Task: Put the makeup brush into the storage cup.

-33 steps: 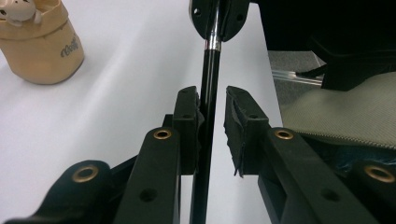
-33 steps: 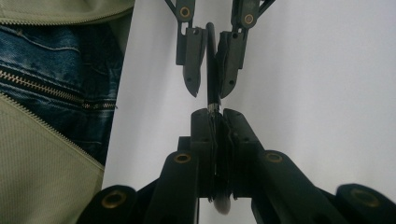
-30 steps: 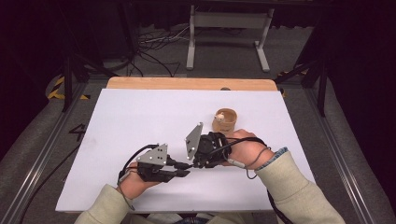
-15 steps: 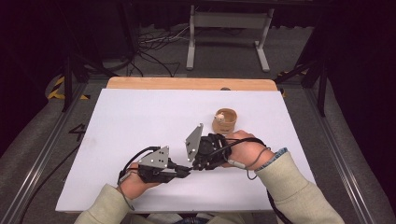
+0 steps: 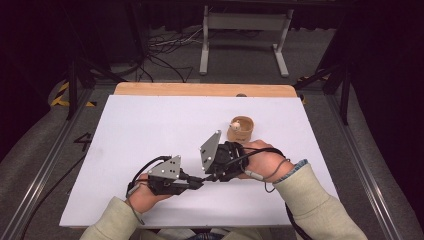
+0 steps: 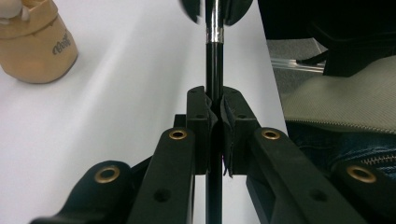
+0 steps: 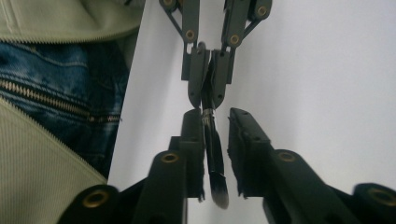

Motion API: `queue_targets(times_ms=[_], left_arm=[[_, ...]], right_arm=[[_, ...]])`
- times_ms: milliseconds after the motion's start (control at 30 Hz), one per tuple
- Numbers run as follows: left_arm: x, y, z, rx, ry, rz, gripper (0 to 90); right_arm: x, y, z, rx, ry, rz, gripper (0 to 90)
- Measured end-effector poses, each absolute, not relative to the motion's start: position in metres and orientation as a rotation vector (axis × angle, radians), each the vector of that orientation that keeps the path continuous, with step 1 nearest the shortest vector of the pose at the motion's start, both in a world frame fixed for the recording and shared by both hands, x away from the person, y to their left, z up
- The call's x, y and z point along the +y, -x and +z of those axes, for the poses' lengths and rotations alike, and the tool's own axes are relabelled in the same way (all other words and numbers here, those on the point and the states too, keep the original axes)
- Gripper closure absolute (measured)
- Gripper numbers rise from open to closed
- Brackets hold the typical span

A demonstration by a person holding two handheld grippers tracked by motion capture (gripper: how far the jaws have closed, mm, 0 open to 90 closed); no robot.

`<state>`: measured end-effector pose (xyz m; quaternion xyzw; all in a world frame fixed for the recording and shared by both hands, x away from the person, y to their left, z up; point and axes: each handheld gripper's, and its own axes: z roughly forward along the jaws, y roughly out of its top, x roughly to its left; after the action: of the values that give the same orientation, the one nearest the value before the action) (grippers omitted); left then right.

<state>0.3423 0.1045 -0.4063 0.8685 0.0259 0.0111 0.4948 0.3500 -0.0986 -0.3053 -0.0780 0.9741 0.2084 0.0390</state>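
So this looks like a handover of a little makeup brush (image 7: pixel 215 163) between the two tools, caught right in the middle. The left tongs (image 6: pixel 215 105) are pinched tight on the brush's black handle; in the left gripper view the pads squeeze the shaft from both sides, just below the shiny metal ferrule. The right tongs (image 7: pixel 215 122) have just been opening: in the right gripper view the brush head with its pale tip sits between the two jaws, close against one and with a clear gap to the other, so they aren't pressing on it. Spread a bit, basically.

From the high view, both tools meet nose to nose over the near part of the white worktop (image 5: pixel 150 125), left tongs (image 5: pixel 199 183) pointing at the right tongs (image 5: pixel 207 178), with the brush bridging them, held up off the surface rather than lying on it. A small tan wooden cup (image 5: pixel 240 129) with something pale in it sits just beyond the right hand (image 5: pixel 260 160), a short way apart.

Best guess on the step: the right side is letting go and the left now owns the brush. Next move probably calls for the right tool to back straight off along the brush so the bristles don't snag, while the left keeps its pinch firm. Where the brush goes after that, maybe the cup, is hard to call.
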Motion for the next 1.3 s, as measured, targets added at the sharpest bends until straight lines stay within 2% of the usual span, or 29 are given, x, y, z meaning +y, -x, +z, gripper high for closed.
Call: queue_targets(times_ms=[133,467,633,867,1300], left_arm=[[0.107,-0.343,-0.406,0.073,-2.089,0.024,83.4],[0.11,-0.343,-0.404,0.105,-2.042,0.05,83.4],[0.114,-0.345,-0.404,0.127,-2.018,0.066,83.4],[0.116,-0.345,-0.4,0.162,-1.96,0.095,83.5],[0.109,-0.349,-0.395,0.191,-1.827,0.118,83.4]], right_arm=[[-0.106,-0.35,-0.302,2.951,0.187,0.734,59.7],[-0.148,-0.351,-0.292,2.775,-0.003,1.119,47.6],[-0.166,-0.348,-0.293,2.685,-0.08,1.215,45.3],[-0.19,-0.344,-0.305,2.547,-0.216,1.38,36.1],[-0.205,-0.343,-0.341,2.385,-0.3,1.578,33.7]])
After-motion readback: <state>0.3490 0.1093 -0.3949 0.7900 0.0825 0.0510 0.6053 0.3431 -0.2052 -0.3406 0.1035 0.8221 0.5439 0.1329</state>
